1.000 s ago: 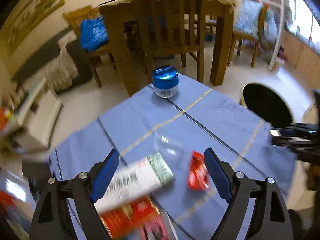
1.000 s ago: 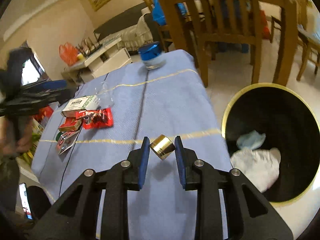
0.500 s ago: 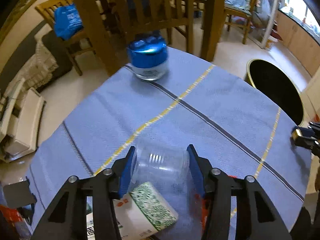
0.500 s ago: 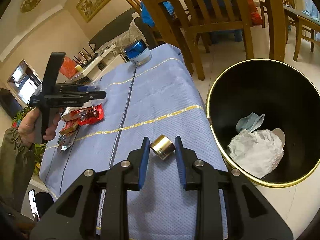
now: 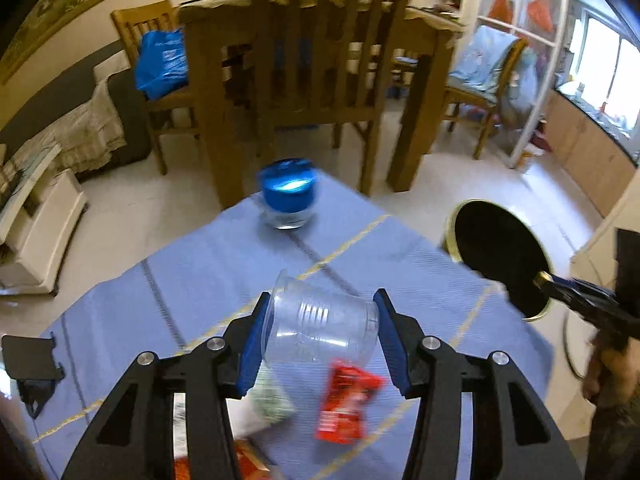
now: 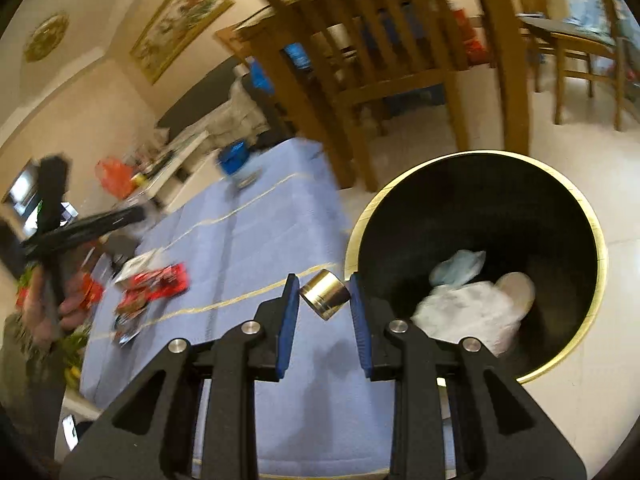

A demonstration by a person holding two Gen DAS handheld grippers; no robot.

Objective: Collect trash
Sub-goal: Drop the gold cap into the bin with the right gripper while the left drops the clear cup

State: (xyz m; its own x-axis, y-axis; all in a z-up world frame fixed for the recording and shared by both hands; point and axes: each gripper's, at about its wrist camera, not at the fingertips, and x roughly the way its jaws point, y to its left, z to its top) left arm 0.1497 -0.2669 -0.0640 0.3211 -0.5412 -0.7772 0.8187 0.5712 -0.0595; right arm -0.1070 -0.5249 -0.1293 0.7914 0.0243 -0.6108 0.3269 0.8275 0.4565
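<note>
Now our right gripper pinches a small gold metal cylinder at centre frame, just left of the black gold-rimmed bin, presumably for dropping. Our left gripper clamps a clear plastic cup sideways at lower centre, lifted above the red wrapper on the blue tablecloth.

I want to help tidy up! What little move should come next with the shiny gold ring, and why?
Probably carry it a bit further right, over the bin's opening. The right hand-held gripper grips the gold ring near the table's edge, beside the black bin, which already has crumpled paper inside. It looks not quite over the opening yet.
</note>
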